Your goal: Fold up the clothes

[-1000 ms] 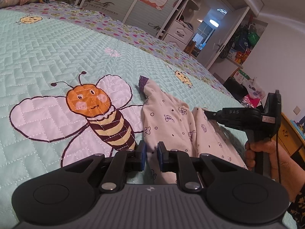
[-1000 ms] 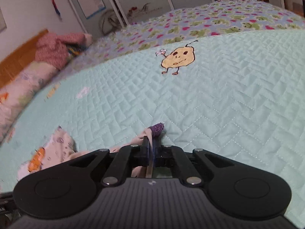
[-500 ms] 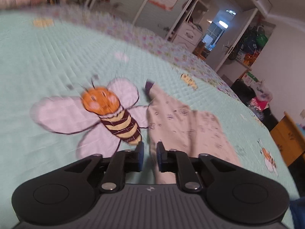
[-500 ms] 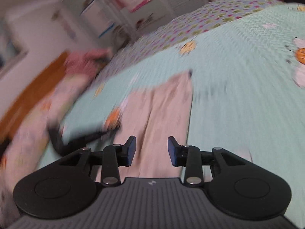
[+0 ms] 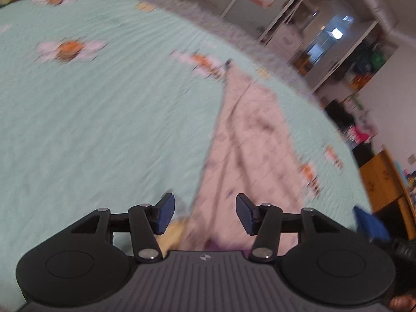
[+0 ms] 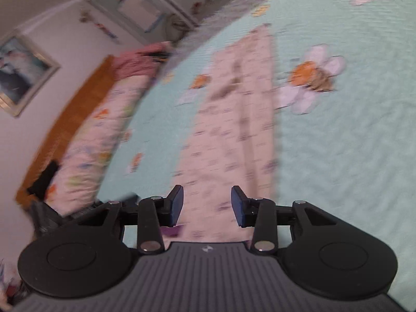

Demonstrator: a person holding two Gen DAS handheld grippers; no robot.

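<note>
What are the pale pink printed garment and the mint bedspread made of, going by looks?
Pale pink printed garment: soft matte fabric, probably knit cotton; lies limp with a lengthwise crease. Mint green bedspread: quilted textile, faint sheen; stitched ridges and appliqué bees suggest padded cotton or polyester. Blur leaves the fibre open.

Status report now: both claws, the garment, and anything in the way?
Left claw opening, right claw opening, nothing clamped. Pale printed garment lies long on the green quilt. Nothing blocking.

Opening right tongs point(image 6: 205, 204), nothing gripped, over pink garment point(image 6: 234, 119) on quilt point(image 6: 351, 156)
</note>
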